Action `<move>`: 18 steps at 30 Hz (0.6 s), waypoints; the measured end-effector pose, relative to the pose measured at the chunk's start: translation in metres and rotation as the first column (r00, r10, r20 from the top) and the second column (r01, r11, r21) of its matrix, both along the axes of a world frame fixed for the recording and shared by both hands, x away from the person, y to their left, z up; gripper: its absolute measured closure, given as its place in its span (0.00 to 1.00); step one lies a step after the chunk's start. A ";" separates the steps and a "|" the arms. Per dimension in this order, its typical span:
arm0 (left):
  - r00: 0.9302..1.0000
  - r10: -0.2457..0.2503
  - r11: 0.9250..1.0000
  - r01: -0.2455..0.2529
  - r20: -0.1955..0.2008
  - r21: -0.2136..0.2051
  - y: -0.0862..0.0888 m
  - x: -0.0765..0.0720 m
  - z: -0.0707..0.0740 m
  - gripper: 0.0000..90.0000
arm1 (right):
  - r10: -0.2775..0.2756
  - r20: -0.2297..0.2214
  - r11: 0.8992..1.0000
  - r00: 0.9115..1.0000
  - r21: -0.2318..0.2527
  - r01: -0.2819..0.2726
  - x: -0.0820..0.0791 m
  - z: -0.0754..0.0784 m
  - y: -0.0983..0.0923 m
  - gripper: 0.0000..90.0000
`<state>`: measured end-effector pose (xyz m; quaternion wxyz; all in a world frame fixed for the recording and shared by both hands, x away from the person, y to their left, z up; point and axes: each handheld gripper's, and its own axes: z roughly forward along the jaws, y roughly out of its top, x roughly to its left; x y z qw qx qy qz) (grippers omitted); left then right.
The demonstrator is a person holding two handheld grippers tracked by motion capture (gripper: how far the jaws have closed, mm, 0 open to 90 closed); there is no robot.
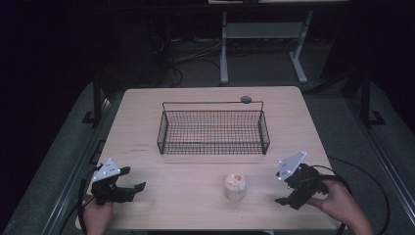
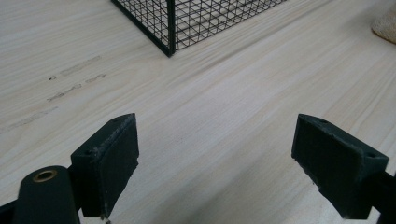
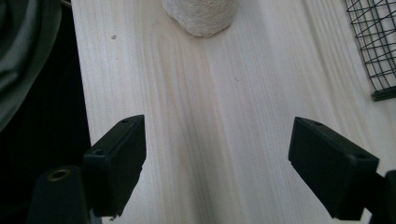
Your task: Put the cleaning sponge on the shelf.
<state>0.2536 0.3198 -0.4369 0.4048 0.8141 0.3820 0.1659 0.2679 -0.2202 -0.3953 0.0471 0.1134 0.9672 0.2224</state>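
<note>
- High view: a pale roll of twine [image 1: 235, 186] stands upright on the table [image 1: 147, 122], in front of the wire basket [image 1: 213, 131]; the right gripper [image 1: 288, 195] is nearer than the left gripper [image 1: 131, 184].
- Left gripper view: jaws spread, empty; the roll's edge sits far right.
- Right gripper view: jaws spread, empty; the roll lies straight ahead.

In the left gripper view the pale roll [image 2: 385, 23] is cut by the right edge so that just a rough corner shows, and the wire basket [image 2: 196, 21] runs off the top with one lower corner left in sight. In the right gripper view the same roll [image 3: 201, 16] is cropped by the top edge, its upper part unseen, and the basket [image 3: 376, 46] is clipped at the right edge. From the high view the small round grey thing [image 1: 245, 99] at the basket's far rim is too small to identify, and the room beyond the counter [image 1: 195, 205] is too dark to read.
</note>
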 end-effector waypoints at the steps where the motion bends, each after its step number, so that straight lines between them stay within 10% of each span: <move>1: 1.000 0.000 1.000 0.000 0.000 0.000 0.000 0.000 0.000 0.15 | 0.000 0.000 1.000 1.000 0.000 0.000 0.000 0.000 0.000 0.21; 18: 1.000 -0.009 1.000 0.009 -0.006 -0.003 -0.001 0.003 -0.001 0.15 | 0.014 -0.060 0.999 0.998 -0.034 -0.016 0.010 0.006 0.021 0.20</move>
